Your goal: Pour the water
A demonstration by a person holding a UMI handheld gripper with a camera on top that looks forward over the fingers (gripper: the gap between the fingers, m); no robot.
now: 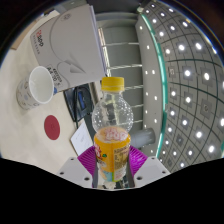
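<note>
A clear plastic bottle with a yellow cap and an orange-yellow label stands upright between my fingers, held off the table. My gripper is shut on the bottle, with both purple pads pressing on its labelled lower part. The upper part of the bottle looks clear and empty. A white paper cup lies beyond my fingers to the left, tilted in this view with its open mouth showing.
A red round disc lies on the white table below the cup. A white box with red print stands behind the cup. A grey wall studded with dots rises at the right.
</note>
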